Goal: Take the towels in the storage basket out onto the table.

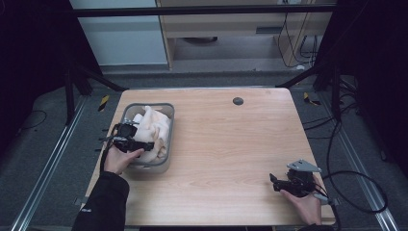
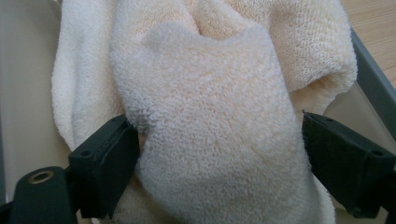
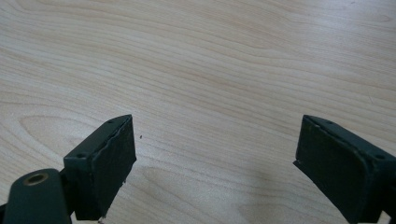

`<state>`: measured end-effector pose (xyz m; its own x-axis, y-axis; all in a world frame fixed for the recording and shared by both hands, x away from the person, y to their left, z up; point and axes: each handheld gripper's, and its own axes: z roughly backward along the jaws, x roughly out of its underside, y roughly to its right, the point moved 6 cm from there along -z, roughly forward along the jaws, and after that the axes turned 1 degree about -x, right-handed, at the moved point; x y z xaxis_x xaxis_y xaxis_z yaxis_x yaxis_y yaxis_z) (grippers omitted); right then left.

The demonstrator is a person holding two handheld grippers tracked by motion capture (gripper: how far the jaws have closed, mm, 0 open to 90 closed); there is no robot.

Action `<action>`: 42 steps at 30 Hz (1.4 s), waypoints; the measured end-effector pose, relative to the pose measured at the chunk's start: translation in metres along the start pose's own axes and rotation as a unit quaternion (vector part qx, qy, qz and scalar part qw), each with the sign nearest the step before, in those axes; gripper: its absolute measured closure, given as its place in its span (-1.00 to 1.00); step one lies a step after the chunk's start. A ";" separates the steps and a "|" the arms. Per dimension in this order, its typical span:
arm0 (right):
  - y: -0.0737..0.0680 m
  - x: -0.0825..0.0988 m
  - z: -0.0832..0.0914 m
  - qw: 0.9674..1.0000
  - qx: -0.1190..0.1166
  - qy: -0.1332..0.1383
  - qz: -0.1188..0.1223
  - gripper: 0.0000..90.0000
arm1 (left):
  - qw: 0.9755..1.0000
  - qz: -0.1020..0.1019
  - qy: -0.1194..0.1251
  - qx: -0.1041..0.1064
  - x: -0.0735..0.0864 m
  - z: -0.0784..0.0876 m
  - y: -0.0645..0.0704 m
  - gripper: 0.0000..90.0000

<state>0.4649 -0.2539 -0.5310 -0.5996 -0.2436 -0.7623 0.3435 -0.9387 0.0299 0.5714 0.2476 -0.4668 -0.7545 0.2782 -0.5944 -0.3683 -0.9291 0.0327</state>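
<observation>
A cream terry towel (image 1: 155, 129) lies bunched in a grey basket (image 1: 147, 107) at the table's left. My left gripper (image 1: 144, 146) reaches into the basket. In the left gripper view a thick fold of the towel (image 2: 219, 140) bulges between the wide-open jaws, and both pads (image 2: 109, 163) stand at its sides without squeezing it. My right gripper (image 1: 275, 183) hovers low over the bare wood near the table's front right corner. In the right gripper view its jaws are wide apart with nothing between its pads (image 3: 105, 161).
The wooden table (image 1: 231, 144) has a dark round grommet (image 1: 237, 101) near its far edge. A black cable (image 1: 356, 192) trails off the right side from my right gripper. Metal rails and dark floor surround the table.
</observation>
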 end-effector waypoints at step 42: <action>0.000 0.000 0.000 1.000 -0.001 -0.005 -0.002 -0.74 | 0.998 0.022 0.055 0.017 -0.017 0.054 0.003 0.23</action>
<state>0.4644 -0.2536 -0.5313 -0.6077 -0.2414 -0.7566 0.3424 -0.9392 0.0247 0.5539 0.2536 -0.4128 -0.7065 0.2078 -0.6765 -0.3563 -0.9304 0.0863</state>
